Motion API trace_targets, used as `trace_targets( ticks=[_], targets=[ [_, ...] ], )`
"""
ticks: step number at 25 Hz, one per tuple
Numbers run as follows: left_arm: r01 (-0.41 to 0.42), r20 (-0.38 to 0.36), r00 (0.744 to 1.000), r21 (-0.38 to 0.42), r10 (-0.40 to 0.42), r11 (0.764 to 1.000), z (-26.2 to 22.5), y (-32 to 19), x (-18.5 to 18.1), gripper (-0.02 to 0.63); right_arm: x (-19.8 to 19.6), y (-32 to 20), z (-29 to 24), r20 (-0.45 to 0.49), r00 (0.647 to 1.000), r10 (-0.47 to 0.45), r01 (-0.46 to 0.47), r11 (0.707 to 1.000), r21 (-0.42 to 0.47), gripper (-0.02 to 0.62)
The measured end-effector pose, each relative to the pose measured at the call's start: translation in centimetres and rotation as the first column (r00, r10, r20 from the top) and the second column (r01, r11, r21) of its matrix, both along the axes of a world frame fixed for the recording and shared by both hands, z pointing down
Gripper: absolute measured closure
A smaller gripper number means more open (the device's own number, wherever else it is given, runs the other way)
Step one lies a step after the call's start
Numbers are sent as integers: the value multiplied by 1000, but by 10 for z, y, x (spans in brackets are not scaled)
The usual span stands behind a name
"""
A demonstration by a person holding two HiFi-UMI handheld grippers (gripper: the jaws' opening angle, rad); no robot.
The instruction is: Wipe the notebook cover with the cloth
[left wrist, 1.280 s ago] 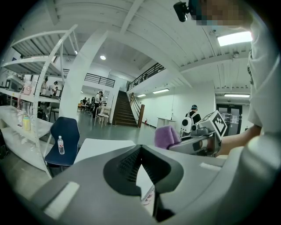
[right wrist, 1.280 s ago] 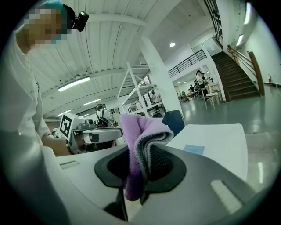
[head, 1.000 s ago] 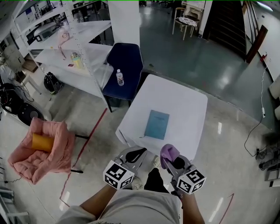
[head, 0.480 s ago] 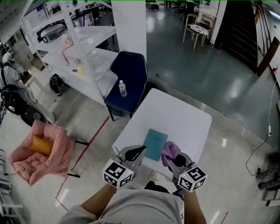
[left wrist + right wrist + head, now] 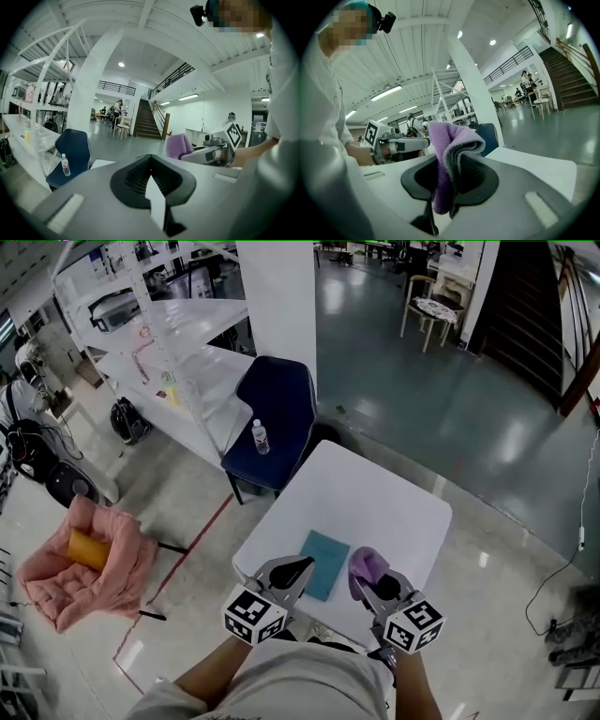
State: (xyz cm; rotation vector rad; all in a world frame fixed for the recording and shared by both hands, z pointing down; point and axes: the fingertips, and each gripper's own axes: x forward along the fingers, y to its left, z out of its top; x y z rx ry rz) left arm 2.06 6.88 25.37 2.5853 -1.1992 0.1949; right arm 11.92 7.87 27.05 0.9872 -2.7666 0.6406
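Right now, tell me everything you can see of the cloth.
The cloth is purple, soft and fleecy-looking, with a greyer inner face where it folds. It is bunched and pinched between the jaws of the right gripper, its folded top standing above them and a tail hanging below. It is held over the near edge of the table, just right of the notebook, not yet on it.

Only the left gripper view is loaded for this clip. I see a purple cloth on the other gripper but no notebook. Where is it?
Observer: The head view shows a teal notebook lying closed on the white table, near the person's edge.
Operator: Is the cloth properly gripped?
Observer: Yes. The right gripper view shows the right gripper shut on the cloth, which is folded between its jaws.
Operator: Wiping yet?
Observer: No. In the head view the cloth sits beside the notebook's right edge, not over it.
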Motion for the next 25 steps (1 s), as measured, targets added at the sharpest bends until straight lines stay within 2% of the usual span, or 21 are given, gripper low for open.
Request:
trace_targets(
  ticks=[12, 25],
  targets=[
    [-20, 21, 1000, -27, 21, 999, 6, -20, 5, 606, 1, -15, 11, -18, 1000, -7, 6, 1000, -28, 491],
    [-74, 58, 995, -55, 77, 996, 16, -55, -13, 606, -5, -44, 22, -80, 995, 51, -56, 997, -60, 491]
  ],
)
